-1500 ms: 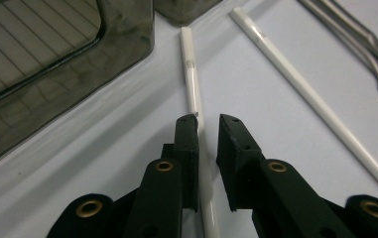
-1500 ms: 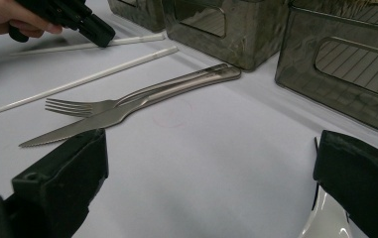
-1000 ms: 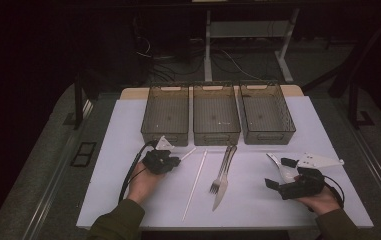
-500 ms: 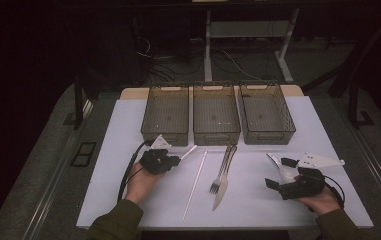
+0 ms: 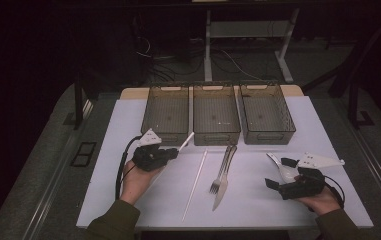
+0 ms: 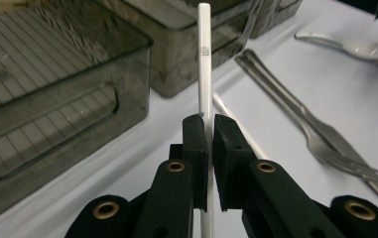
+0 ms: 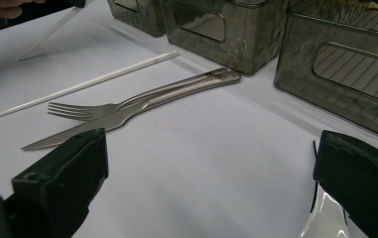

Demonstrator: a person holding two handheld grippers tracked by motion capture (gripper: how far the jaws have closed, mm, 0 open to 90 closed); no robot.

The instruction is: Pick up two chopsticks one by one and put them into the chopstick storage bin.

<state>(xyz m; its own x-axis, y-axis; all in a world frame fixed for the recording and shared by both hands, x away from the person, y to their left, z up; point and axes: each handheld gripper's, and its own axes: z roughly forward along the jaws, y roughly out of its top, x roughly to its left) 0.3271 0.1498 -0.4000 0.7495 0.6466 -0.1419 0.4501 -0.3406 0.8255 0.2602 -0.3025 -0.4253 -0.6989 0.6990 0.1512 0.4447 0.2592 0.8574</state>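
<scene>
My left gripper (image 5: 174,151) is shut on a white chopstick (image 5: 186,141), held off the table just in front of the left basket (image 5: 149,111). In the left gripper view the jaws (image 6: 210,124) pinch the stick (image 6: 204,59), which points up and away past the basket's front wall (image 6: 62,114). A second white chopstick (image 5: 195,184) lies flat on the white tabletop. My right gripper (image 5: 279,172) rests at the right, open, with a pale spoon (image 5: 282,169) beside its far jaw. In the right gripper view (image 7: 211,168) the spoon's bowl (image 7: 325,220) sits by the right jaw.
Three dark mesh baskets stand in a row at the back: left, middle (image 5: 216,136) and right (image 5: 289,120). A metal fork (image 5: 223,167) and knife (image 5: 223,192) lie together mid-table. The white tabletop (image 5: 118,130) ends at grey flooring on both sides.
My left gripper has risen a little with the chopstick, whose tip now points higher toward the baskets. The right gripper has stayed where it was.
</scene>
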